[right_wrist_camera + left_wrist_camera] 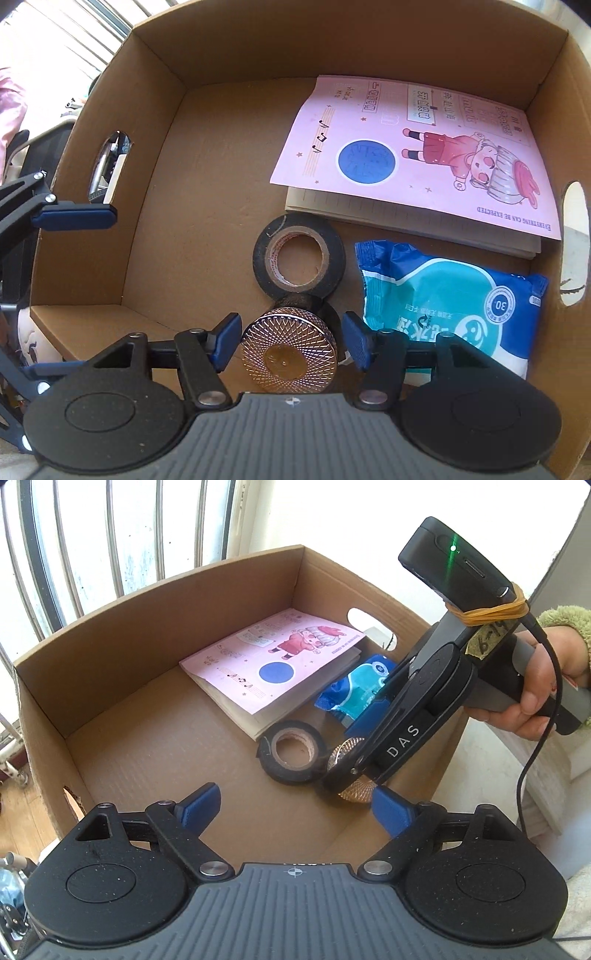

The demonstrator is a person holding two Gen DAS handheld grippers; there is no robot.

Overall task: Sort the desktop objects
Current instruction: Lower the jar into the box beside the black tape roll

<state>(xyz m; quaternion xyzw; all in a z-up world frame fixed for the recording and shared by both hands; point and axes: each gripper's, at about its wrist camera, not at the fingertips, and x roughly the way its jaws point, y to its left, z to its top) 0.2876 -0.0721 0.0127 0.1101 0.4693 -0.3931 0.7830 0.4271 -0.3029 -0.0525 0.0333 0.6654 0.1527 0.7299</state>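
Note:
A cardboard box (pixel 110 657) holds a pink notebook (pixel 273 661), a black tape roll (pixel 293 751) and a blue wipes pack (pixel 362 686). They also show in the right wrist view: notebook (pixel 424 155), tape roll (pixel 299 254), wipes pack (pixel 443 302). My right gripper (pixel 290 339) is inside the box with its jaws apart around a black jar with a copper patterned lid (pixel 290 356), fingers beside it with small gaps. The jar (pixel 349 771) shows under that gripper in the left wrist view. My left gripper (pixel 295 805) is open and empty above the box's near side.
The box has oval handle holes in its walls (pixel 110 166) (pixel 369 624). Window bars (pixel 92 535) stand behind the box. A white wall (pixel 369 524) is at the right. The left gripper's blue finger (pixel 74 218) hangs over the box's left wall.

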